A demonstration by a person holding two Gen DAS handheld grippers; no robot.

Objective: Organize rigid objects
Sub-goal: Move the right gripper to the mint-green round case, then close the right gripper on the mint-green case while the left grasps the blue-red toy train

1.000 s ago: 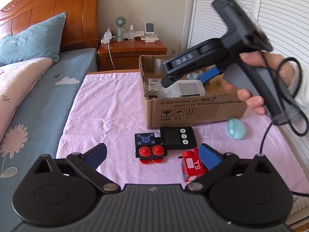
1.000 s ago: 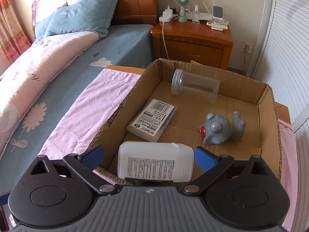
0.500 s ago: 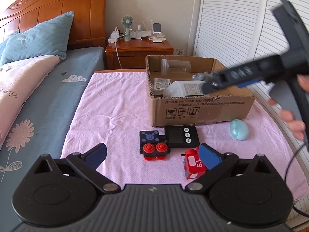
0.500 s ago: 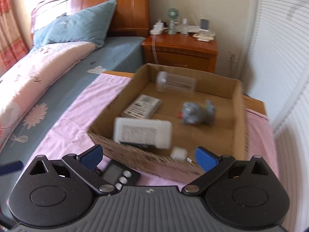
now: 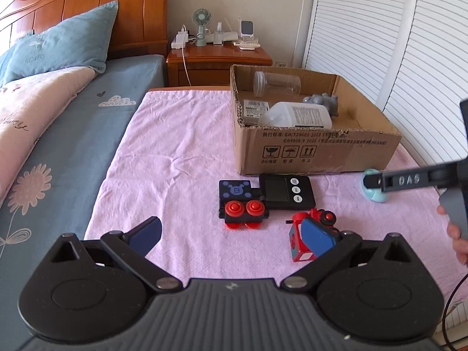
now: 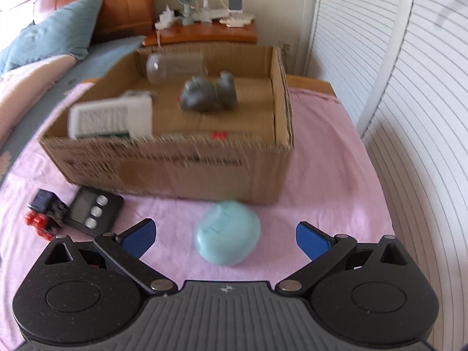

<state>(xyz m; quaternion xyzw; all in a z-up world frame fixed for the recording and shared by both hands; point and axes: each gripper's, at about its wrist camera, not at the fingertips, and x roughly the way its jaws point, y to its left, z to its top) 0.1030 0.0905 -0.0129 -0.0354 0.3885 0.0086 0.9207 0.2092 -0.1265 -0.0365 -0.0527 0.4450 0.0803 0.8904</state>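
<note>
The cardboard box (image 5: 318,149) sits on the pink cloth (image 5: 181,152) at twelve o'clock, holding a white bottle (image 5: 298,115), a clear jar (image 5: 276,83) and a grey toy (image 6: 204,95); the right wrist view blurs them all. The right gripper (image 6: 225,234) stands wide open around the teal egg-shaped case (image 6: 227,232), which the left view half hides behind that gripper's finger. The left gripper (image 5: 232,234) is wide open too, its right pad covering part of the red toy train (image 5: 304,251) at two o'clock.
</note>
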